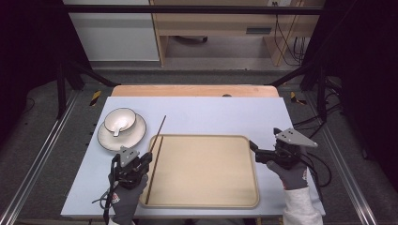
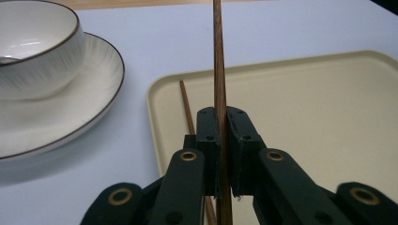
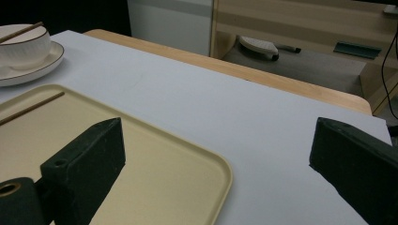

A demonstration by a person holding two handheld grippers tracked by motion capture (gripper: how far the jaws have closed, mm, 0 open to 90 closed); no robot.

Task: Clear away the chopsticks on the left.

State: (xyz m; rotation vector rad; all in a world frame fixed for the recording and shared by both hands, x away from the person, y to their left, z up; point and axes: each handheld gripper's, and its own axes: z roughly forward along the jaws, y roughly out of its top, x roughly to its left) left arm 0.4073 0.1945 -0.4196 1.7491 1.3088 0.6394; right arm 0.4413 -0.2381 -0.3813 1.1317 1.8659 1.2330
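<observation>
My left gripper is shut on a dark wooden chopstick. The stick points away past the tray's far left corner, raised above the table. A second chopstick lies inside the beige tray along its left rim. At the tray's right rim my right gripper stands open, jaws wide apart with nothing between them.
A white bowl sits on a white plate at the table's left, beyond my left gripper. The pale blue mat covers the table; a wooden strip runs along its far edge.
</observation>
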